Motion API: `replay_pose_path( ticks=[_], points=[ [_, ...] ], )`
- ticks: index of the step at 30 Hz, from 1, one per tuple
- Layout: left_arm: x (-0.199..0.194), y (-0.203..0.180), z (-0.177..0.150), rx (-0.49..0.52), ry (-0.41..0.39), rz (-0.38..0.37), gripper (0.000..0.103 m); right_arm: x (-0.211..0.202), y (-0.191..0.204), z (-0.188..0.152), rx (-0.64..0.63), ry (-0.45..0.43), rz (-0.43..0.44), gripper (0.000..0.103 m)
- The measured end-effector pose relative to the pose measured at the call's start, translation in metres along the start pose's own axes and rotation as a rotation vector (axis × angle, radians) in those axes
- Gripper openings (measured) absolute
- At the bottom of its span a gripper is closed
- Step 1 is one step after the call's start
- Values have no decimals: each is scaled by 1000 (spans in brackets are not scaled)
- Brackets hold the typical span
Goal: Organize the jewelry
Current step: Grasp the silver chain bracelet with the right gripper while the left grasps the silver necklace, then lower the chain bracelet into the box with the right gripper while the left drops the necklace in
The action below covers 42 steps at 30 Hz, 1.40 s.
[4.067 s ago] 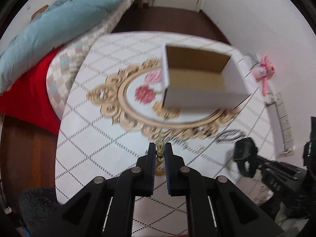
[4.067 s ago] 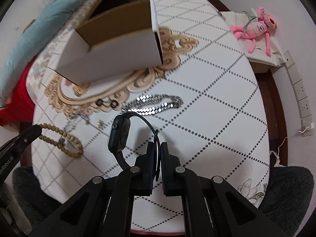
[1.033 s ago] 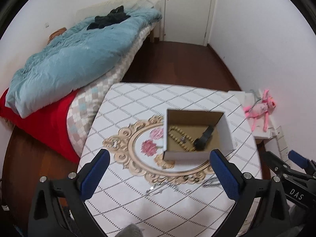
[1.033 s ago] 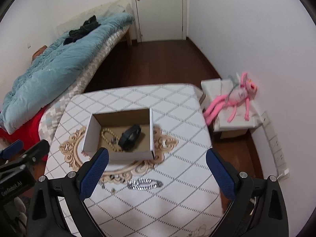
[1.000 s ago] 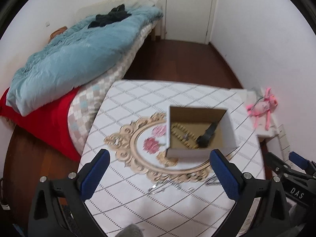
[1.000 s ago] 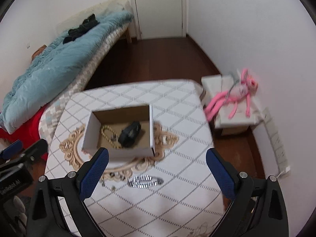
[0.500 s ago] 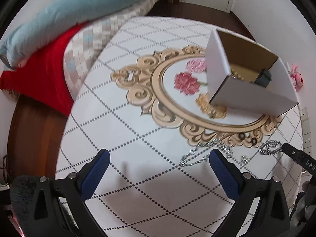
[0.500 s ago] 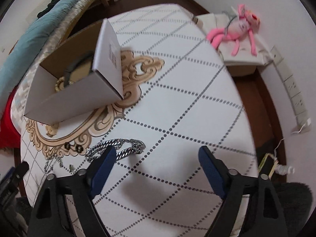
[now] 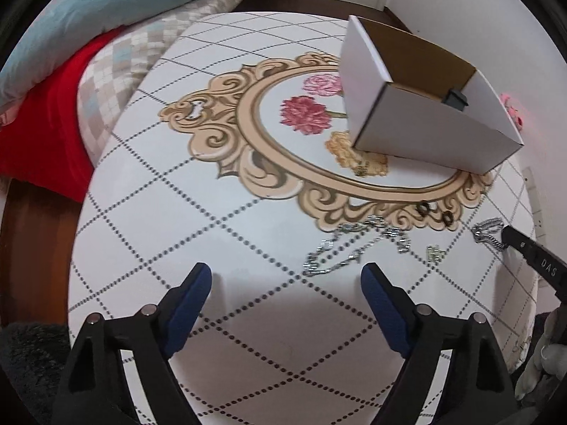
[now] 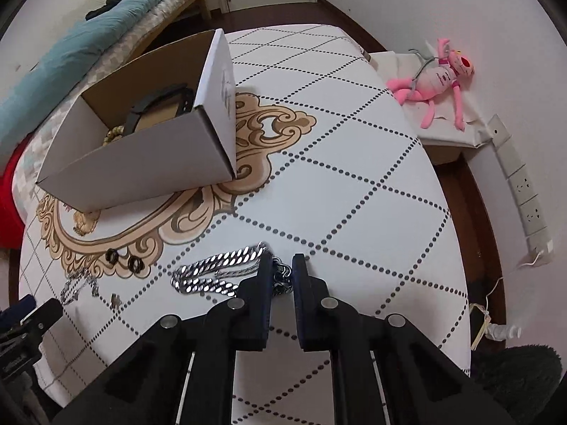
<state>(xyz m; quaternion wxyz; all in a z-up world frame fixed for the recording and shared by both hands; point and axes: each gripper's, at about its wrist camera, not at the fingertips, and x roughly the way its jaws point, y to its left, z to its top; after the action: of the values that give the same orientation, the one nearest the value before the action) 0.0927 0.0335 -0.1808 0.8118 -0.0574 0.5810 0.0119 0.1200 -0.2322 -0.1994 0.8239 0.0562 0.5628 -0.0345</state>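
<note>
An open white cardboard box (image 9: 425, 131) (image 10: 149, 163) stands on the table and holds a black watch (image 10: 159, 102) and a bead bracelet (image 10: 113, 134). A thick silver chain (image 10: 216, 272) lies on the table; my right gripper (image 10: 281, 265) has its jaws nearly closed around the chain's right end. My left gripper (image 9: 287, 276) is open and empty, low over the table. A thin silver chain (image 9: 347, 248) lies just beyond its right finger. Two dark rings (image 9: 434, 212) (image 10: 124, 260) and a small earring (image 9: 434, 253) lie near it.
The round table (image 9: 177, 212) has a gold ornamental print. A bed with a teal duvet (image 10: 88, 39) stands at the left. A pink plush toy (image 10: 436, 81) lies on a low white stand at the right. A power strip (image 10: 524, 194) runs along the wall.
Both grippers have come down from high above the table to its surface. The right gripper's jaws have narrowed around the thick chain's end. The left jaws have narrowed a little.
</note>
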Motion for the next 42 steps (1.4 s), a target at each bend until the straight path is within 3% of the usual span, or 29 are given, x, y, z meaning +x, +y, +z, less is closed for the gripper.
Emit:
replay_pose_path(
  ticks=[8,10,14,16,20,23,28,42],
  points=[
    [2,-31,13,114,-4,-44,77,-17,-8,-15,45,10,55,10],
    [10,-41,17,164,19,-48,63,-15,-10,-14,53,14,58,10],
    [15,-55,21,239,22,-29,46,-13,-12,-11,68,18,64,10],
    [12,-61,22,261,11,-39,15,-13,-12,-9,71,18,66,10],
    [12,-66,22,271,23,-88,4,-11,-13,-7,76,17,70,10],
    [6,-62,19,229,30,-139,4,-12,-14,-5,88,13,91,10],
    [-22,-58,20,167,-22,-182,0,-25,-15,-3,101,-12,151,9],
    [-97,-40,59,143,-179,-269,0,-96,4,19,69,-120,297,9]
  ],
)
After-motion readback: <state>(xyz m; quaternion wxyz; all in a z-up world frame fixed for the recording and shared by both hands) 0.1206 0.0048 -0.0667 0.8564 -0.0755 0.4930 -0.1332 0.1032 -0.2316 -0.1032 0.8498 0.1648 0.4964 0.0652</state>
